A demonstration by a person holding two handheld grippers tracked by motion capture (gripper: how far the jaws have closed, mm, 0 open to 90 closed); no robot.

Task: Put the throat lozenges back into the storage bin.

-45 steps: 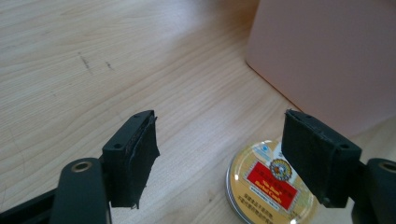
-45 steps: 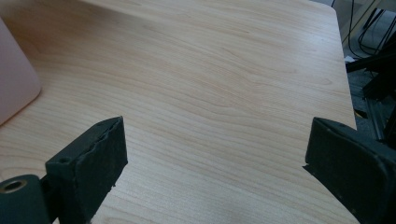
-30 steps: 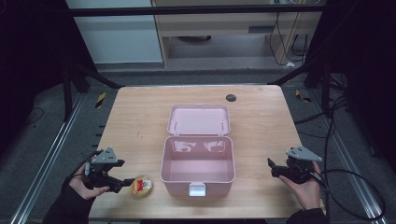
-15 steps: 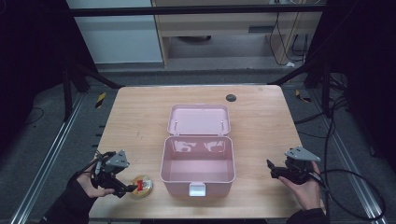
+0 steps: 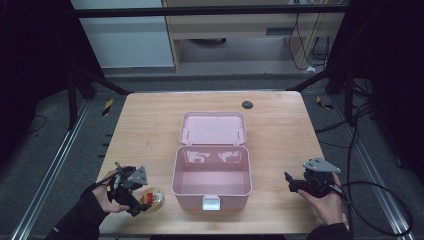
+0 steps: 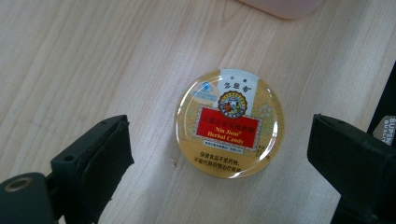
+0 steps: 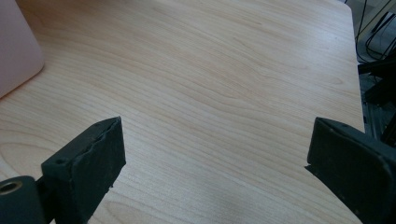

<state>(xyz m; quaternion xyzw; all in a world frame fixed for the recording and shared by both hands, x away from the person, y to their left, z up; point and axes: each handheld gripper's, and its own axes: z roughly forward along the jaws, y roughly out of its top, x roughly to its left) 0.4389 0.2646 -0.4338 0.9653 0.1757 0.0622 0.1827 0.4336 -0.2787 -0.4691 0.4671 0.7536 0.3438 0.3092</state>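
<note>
Two tongs over wooden surface [image 5: 150,130], one at each near corner. Left tongs [image 5: 136,200] gaping wide — jaws well apart, nothing between the pads but air above the candy tin. Round candy tin [image 6: 229,122] flat on surface directly beyond and between left jaws, lid up, not touched by either jaw; nearer the right-hand jaw in left gripper view. Lid gold with red label reading "Nin Jiom Herbal Candy", small crest above it, lines of small script below. In high view, tin [image 5: 151,198] just ahead of left tongs, toward the box.

Pink box [image 5: 211,175] between the two tongs, lid swung back and lying open on far side, interior bare pink, white latch at near wall. Corner of box visible past the tin in left gripper view [image 6: 285,5]; box edge at far left of right gripper view [image 7: 16,46].

Right tongs [image 5: 295,184] also spread wide, gripping nothing — plain wood grain between jaws in right gripper view. Held in right hand [image 5: 327,200], jaws pointing toward box, well apart from it.

Small dark disc [image 5: 247,104] on far part of surface, beyond box lid.
</note>
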